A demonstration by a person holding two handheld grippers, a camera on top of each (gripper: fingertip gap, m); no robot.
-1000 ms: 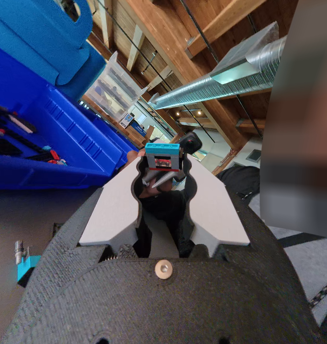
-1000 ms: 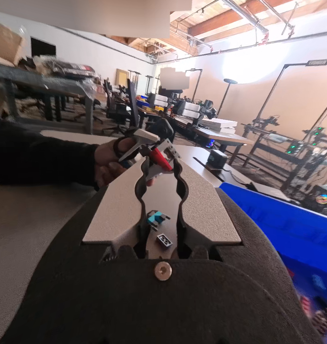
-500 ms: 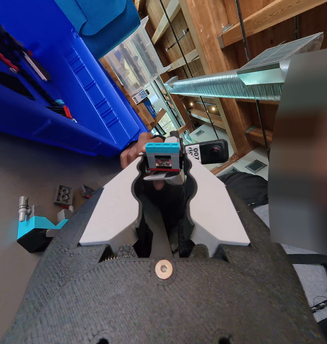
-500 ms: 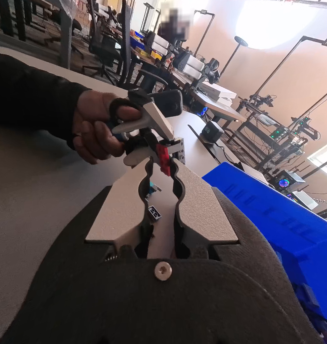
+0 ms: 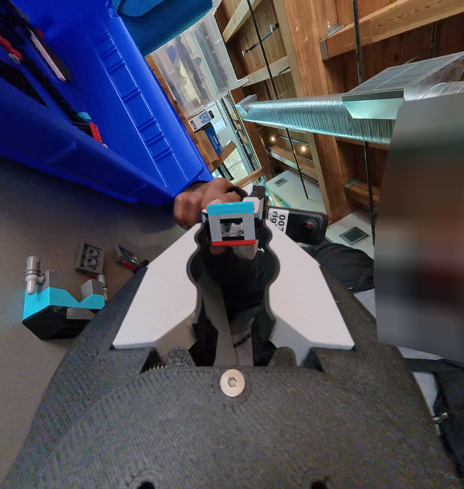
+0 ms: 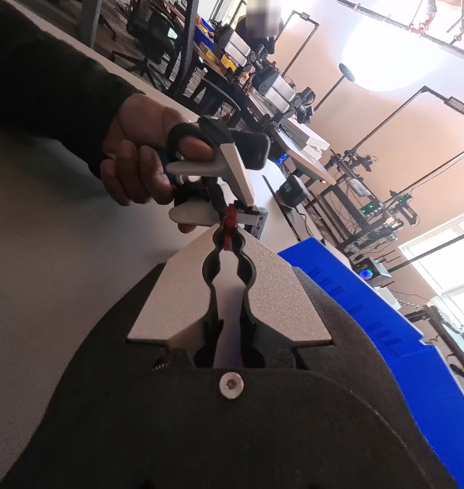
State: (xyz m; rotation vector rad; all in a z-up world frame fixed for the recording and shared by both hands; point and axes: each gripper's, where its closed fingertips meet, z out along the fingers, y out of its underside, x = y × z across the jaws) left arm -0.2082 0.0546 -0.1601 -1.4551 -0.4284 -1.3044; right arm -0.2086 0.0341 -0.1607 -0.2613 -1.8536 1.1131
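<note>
Here, brick block [image 5: 232, 227] between both claws' tips

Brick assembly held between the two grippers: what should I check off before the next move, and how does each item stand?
1. Left gripper clamped on the brick assembly: ok, held at the fingertips.
2. Right gripper gripping the red plate: ok, jaws nearly shut on its edge.
3. Red plate flush on the assembly: ok in the left wrist view; blurred in the right.
4. Depth of the right gripper's bite: cannot tell.
5. Grey plate and teal-and-black block out of the way: ok, lying on the table off to the side.
6. Blue bin apart from both grippers: ok.
</note>
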